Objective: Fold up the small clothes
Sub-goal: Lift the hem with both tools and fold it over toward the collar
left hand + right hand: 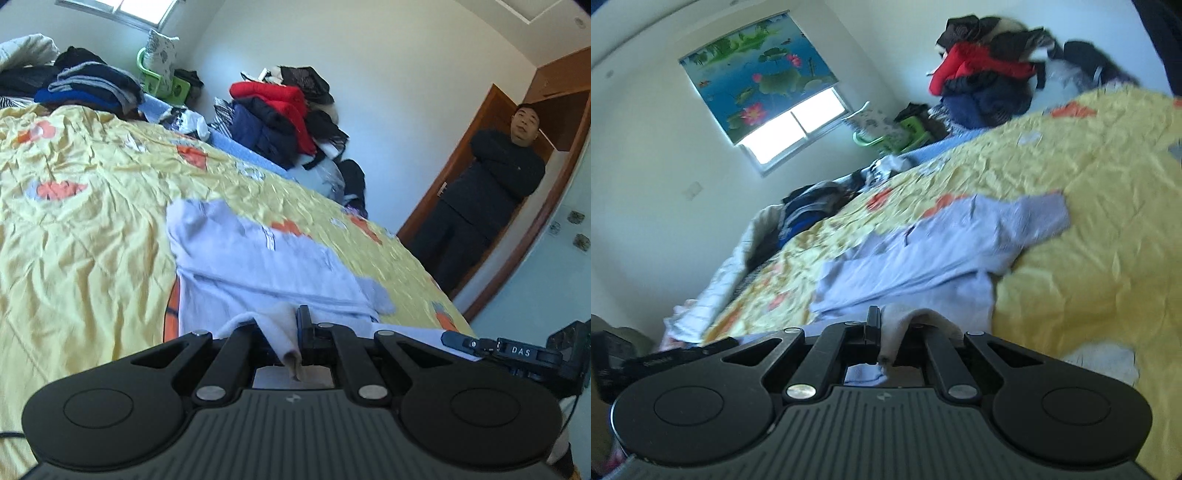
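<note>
Pale lilac top (pixel 258 258) spread on yellow sheet (pixel 92 240), running toward 12 o'clock. Left gripper (pixel 286 325) pinched on near hem; right gripper (pixel 890 326) likewise clamped on hem cloth. Likely first fold in hand: lifting hem. Next calls for carrying both corners evenly toward 12 o'clock, then releasing. "DAS" legible on right gripper at 3 o'clock, left view.

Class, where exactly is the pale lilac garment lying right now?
In both wrist views the lilac garment lies on the yellow bedspread, its near edge clamped by the left gripper and right gripper.
</note>
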`<state>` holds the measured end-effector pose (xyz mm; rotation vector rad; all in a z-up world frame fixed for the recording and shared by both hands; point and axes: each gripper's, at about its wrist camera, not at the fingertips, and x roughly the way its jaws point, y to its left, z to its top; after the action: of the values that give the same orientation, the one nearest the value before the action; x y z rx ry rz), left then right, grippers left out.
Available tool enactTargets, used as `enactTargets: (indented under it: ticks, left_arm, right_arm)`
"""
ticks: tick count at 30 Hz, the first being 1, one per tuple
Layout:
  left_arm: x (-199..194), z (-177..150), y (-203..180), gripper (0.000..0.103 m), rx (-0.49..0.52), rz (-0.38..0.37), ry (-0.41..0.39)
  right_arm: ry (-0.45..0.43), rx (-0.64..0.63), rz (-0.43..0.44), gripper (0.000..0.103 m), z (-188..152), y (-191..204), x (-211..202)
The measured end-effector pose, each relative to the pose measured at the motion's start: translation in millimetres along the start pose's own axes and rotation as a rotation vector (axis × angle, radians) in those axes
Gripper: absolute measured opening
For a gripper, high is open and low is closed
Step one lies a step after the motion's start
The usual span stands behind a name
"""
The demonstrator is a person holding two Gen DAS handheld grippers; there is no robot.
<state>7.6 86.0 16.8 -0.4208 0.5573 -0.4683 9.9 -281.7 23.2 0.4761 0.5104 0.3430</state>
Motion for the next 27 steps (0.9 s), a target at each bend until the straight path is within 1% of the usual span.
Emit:
enactTargets:
  ticks: [4,8,11,16,19,27]
  left_arm:
    - [14.4,8.3,-4.2,0.003,0.028,0.049,0.001]
    - [27.4,11.4,-8.3,0.003,0.068,0.113,0.012]
    - [35.2,11.4,-8.6,0.003,0.080,0.149,0.021]
    - [45.9,10.3,-14.7,0.003,0.135,0.219,0.031]
    - [51.4,11.9,-16.2,0.003,0.153,0.243,0.036]
    - [60.8,18.6,-15.7,0.003,0.167,0.274,0.033]
  right_arm:
    - [-0.024,-0.017,-0.051,0.006,5.9,4.7,18.4]
    - [-0.036,0.001,-0.055,0.006,7.9,4.4,29.5]
    - [-0.036,0.008,-0.070,0.006,9.7,1.9,36.9]
    - [-0.037,0.021,-0.084,0.006,10.3,-0.2,46.9]
    - [-0.038,0.016,-0.097,0.006,10.0,1.6,51.4]
    - [-0.049,0.020,-0.108,0.006,13.9,1.4,58.6]
